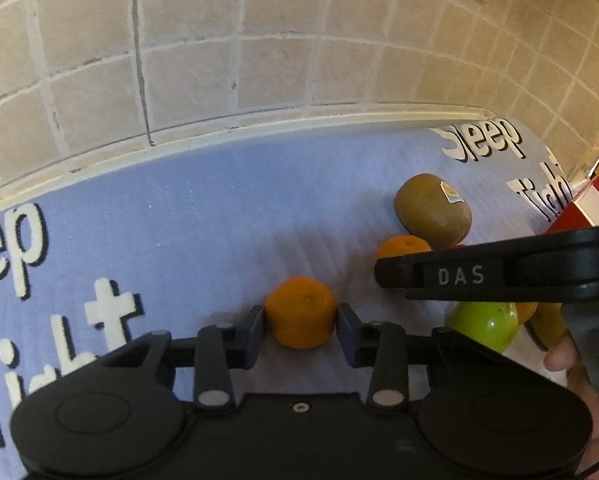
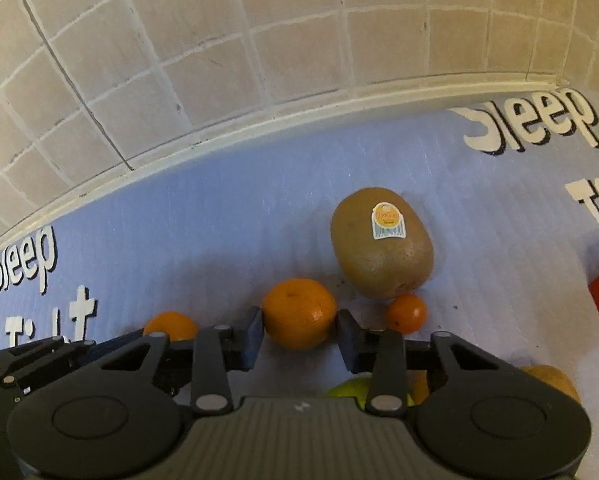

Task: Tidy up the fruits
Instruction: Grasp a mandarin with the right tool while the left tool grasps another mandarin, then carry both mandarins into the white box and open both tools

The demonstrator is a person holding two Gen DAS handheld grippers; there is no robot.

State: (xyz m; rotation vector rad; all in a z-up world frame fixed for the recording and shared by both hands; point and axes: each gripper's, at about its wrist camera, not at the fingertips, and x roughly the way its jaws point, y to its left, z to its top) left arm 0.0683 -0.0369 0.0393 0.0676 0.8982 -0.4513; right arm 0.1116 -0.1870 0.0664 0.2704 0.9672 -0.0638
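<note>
**Both grippers on a mandarin, ready to lift**

The left gripper [image 1: 301, 322] has its two dark fingers clamped on a small round orange mandarin [image 1: 300, 312], pads flat against both sides, the fruit sitting on the pale blue foam mat [image 1: 179, 220] printed with white lettering, roughly mid-mat and well forward of the mat's back edge along the tiled wall [image 1: 259, 40]. Over on the right, the right gripper [image 2: 300, 330] brackets a second round orange mandarin [image 2: 299, 314]; its fingers touch the peel on each side, so that reads as a hold too.

Just beside it lie a tiny orange kumquat-like fruit [image 2: 405, 314] and a brown fuzzy kiwi with a sticker [image 2: 381, 242], while a green apple [image 1: 485, 326] sits under the right tool.

To do this well: lift both straight up, gently, since round peel can roll out of flat pads. Keep the right hand clear of the tiny fruit, and keep the two tools apart as they rise.
</note>
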